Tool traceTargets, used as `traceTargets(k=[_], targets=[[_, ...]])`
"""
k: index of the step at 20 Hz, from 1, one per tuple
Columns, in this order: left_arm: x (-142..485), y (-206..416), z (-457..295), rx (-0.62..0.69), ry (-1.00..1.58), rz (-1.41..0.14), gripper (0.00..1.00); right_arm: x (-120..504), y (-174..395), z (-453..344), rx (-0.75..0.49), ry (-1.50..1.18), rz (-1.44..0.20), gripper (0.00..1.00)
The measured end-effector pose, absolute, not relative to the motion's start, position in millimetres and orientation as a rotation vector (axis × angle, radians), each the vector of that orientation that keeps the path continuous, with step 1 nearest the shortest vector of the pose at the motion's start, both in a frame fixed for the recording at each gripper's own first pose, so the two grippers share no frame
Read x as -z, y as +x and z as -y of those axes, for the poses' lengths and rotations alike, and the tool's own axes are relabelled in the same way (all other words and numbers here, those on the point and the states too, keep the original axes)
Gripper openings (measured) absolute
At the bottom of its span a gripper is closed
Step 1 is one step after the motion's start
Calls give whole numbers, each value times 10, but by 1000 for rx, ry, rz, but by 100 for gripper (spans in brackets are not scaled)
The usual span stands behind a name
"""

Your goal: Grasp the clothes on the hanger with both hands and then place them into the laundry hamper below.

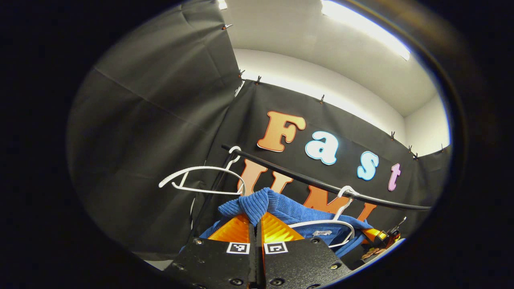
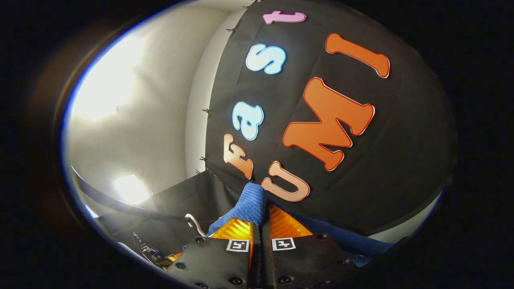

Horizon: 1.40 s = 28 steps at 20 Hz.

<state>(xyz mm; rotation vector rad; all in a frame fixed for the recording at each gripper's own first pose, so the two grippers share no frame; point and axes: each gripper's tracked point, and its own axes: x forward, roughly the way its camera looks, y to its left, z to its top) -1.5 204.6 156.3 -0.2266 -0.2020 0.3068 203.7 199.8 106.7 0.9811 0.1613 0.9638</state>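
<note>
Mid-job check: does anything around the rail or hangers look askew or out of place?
Mostly fine. The bare white plastic hanger hangs tilted on the black rail. The ribbed blue garment is bunched in the left gripper, apparently still draped on the second white hanger.

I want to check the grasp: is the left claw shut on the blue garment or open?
Shut on it. In the left gripper view, the left claw has its fingers closed together, with a fold of the blue garment pinched between them.

text: none readable | garment tag point(image 1: 322, 232): too small | finger markers: coded squares, no words
</note>
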Motion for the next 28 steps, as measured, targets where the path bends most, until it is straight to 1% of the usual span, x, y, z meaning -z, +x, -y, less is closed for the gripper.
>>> traceTargets(k=[6, 9, 11, 15, 18, 22, 28], targets=[[-1496, 196, -2300, -277, -290, 166, 0, -861, 2256, -2015, -910, 967, -237, 7], [-1349, 207, -2552, -340, -281, 131, 0, -679, 2423, -2007, -849, 965, -287, 7], [-1254, 195, -2614, -352, -299, 114, 0, -621, 2462, -2009, -834, 980, -308, 7], [-898, 191, -2683, -387, -293, 49, 0, -390, 2495, -2033, -798, 926, -349, 7], [-633, 174, -2712, -400, -340, 11, 0, -222, 2541, -2049, -766, 902, -378, 7], [-338, 58, -2752, -434, -338, -36, 0, 56, 2485, -2052, -735, 843, -422, 7], [126, -145, -2743, -471, -330, -118, 0, 535, 2399, -2024, -646, 803, -512, 7]])
